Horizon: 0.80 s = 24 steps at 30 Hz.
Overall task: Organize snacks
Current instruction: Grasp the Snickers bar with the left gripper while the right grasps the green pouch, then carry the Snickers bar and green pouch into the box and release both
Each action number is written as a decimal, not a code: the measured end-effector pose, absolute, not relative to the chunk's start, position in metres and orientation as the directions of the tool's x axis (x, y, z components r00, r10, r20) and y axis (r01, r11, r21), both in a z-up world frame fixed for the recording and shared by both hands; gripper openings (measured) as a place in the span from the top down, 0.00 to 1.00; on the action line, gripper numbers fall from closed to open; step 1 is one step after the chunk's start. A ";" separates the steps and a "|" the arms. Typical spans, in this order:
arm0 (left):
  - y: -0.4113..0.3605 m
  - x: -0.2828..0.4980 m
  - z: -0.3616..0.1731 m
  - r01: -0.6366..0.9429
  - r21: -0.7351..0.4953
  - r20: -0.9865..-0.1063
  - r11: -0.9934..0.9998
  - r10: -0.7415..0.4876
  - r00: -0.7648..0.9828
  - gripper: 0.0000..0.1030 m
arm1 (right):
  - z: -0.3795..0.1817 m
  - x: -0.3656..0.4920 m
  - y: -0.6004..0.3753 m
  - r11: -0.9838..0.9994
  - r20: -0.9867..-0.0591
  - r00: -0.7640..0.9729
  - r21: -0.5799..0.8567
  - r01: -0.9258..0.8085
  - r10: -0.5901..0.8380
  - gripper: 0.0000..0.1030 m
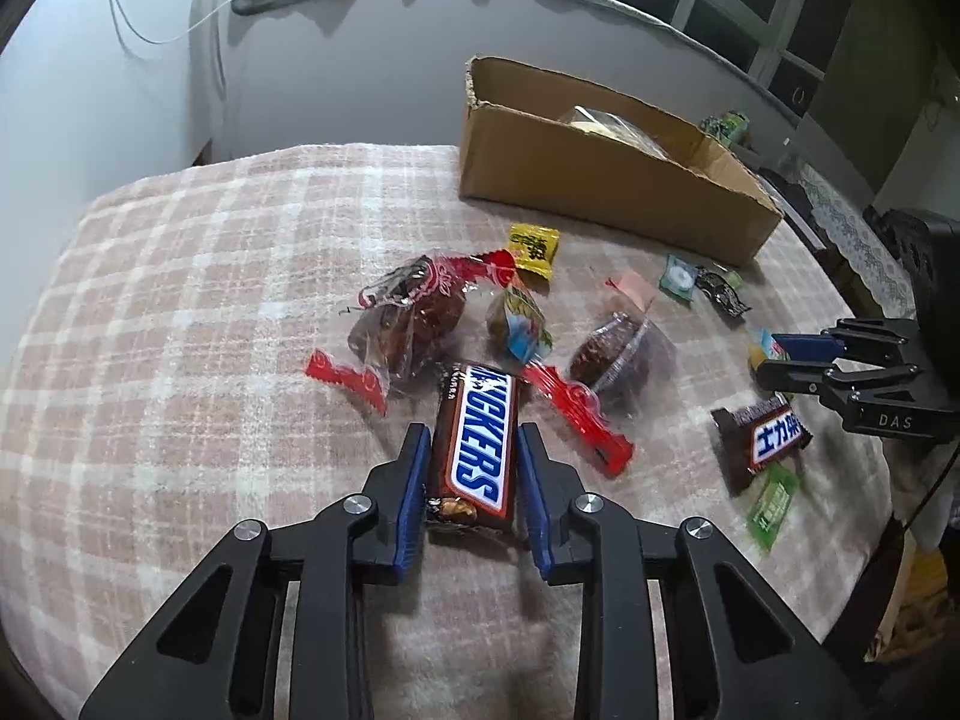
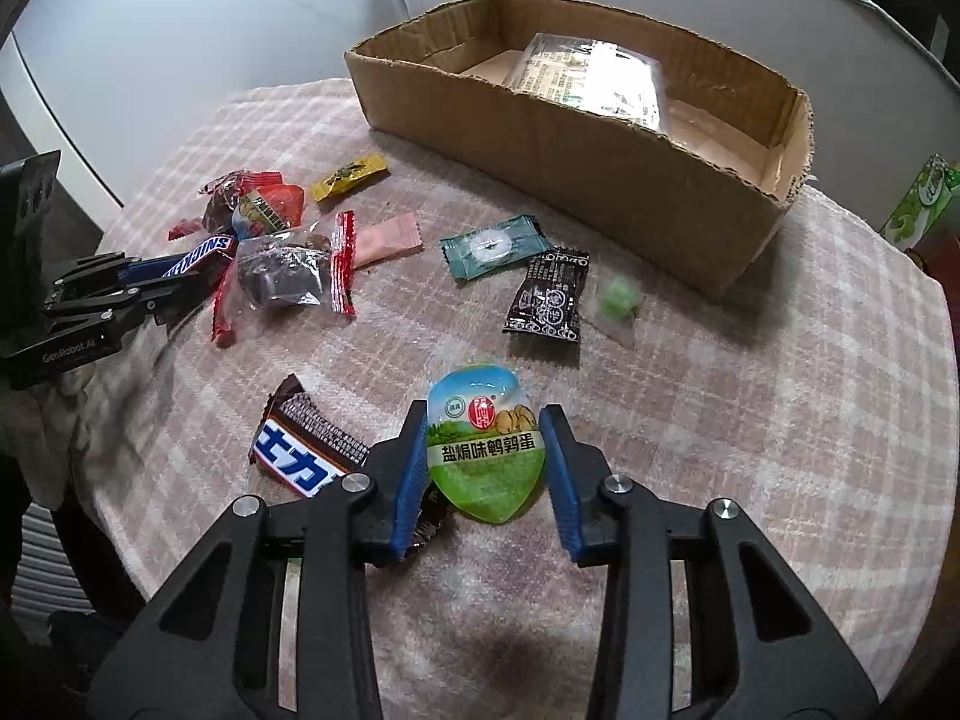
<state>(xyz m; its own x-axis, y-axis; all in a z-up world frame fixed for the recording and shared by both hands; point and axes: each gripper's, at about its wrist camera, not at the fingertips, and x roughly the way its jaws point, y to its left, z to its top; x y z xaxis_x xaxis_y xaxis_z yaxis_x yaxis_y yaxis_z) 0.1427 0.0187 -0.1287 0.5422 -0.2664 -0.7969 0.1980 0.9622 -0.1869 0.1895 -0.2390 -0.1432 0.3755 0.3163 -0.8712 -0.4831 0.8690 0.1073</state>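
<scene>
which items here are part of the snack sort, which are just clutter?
Job:
Snickers bar, between left gripper jaws
quail egg pack, between right gripper jaws
cardboard box
loose candies

Lying about:
white cable
green carton

your left hand-held gripper [image 1: 474, 468] has its blue pads on either long side of the snickers bar [image 1: 477, 441], which lies on the checked blanket [image 1: 180, 312] covering the worktop. just beyond the bar sit two clear-wrapped brown cakes [image 1: 414, 315] with red ends, and a small yellow packet [image 1: 533, 245] lies farther back. the cardboard box [image 1: 600, 186] stands at the far edge, open on top. at the right, your right hand-held gripper [image 1: 774, 360] hovers near a second chocolate bar [image 1: 762, 441].
</scene>
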 end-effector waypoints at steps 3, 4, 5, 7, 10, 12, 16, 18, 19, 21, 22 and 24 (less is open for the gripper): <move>0.021 0.139 -0.129 0.190 -0.204 -0.792 0.960 -0.276 0.544 0.74 | -0.140 0.187 -0.241 0.870 -0.867 0.384 0.107 -0.481 0.319 0.63; 0.021 0.140 -0.130 0.189 -0.204 -0.795 0.961 -0.275 0.540 0.74 | -0.140 0.186 -0.242 0.870 -0.867 0.383 0.108 -0.482 0.319 0.63; 0.020 0.141 -0.131 0.191 -0.205 -0.797 0.960 -0.277 0.538 0.74 | -0.140 0.186 -0.242 0.871 -0.867 0.385 0.104 -0.480 0.316 0.63; 0.017 0.146 -0.131 0.187 -0.199 -0.803 0.962 -0.269 0.532 0.72 | -0.140 0.186 -0.242 0.874 -0.868 0.386 0.101 -0.476 0.311 0.64; 0.010 0.153 -0.131 0.197 -0.162 -0.806 0.967 -0.245 0.538 0.69 | -0.138 0.184 -0.241 0.875 -0.867 0.391 0.099 -0.474 0.310 0.63; 0.005 0.155 -0.132 0.208 -0.122 -0.805 0.971 -0.219 0.551 0.74 | -0.137 0.182 -0.240 0.874 -0.865 0.397 0.092 -0.476 0.307 0.63; 0.007 0.152 -0.130 0.201 -0.135 -0.802 0.970 -0.226 0.553 0.74 | -0.130 0.178 -0.242 0.873 -0.856 0.412 0.085 -0.481 0.311 0.63; 0.009 0.147 -0.129 0.194 -0.140 -0.797 0.971 -0.227 0.560 0.74 | -0.125 0.176 -0.243 0.873 -0.850 0.424 0.084 -0.480 0.314 0.64; 0.010 0.144 -0.127 0.192 -0.143 -0.794 0.971 -0.228 0.563 0.74 | -0.122 0.176 -0.244 0.873 -0.846 0.428 0.085 -0.480 0.317 0.64; 0.011 0.139 -0.120 0.193 -0.153 -0.785 0.969 -0.237 0.572 0.74 | -0.117 0.174 -0.245 0.874 -0.839 0.439 0.085 -0.479 0.322 0.64; 0.011 0.137 -0.117 0.194 -0.155 -0.780 0.969 -0.240 0.577 0.74 | -0.114 0.174 -0.245 0.873 -0.836 0.443 0.086 -0.480 0.325 0.64; 0.011 0.134 -0.108 0.199 -0.162 -0.766 0.967 -0.250 0.592 0.74 | -0.109 0.173 -0.244 0.871 -0.829 0.450 0.087 -0.483 0.332 0.63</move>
<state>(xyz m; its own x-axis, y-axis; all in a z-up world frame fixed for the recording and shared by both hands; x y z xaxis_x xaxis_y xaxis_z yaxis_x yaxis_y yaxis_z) 0.1339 0.0113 -0.1083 0.5916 -0.2502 -0.7664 0.1986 0.9666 -0.1623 0.1728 -0.2442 -0.1086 0.4504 0.3325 -0.8286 -0.4834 0.8711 0.0867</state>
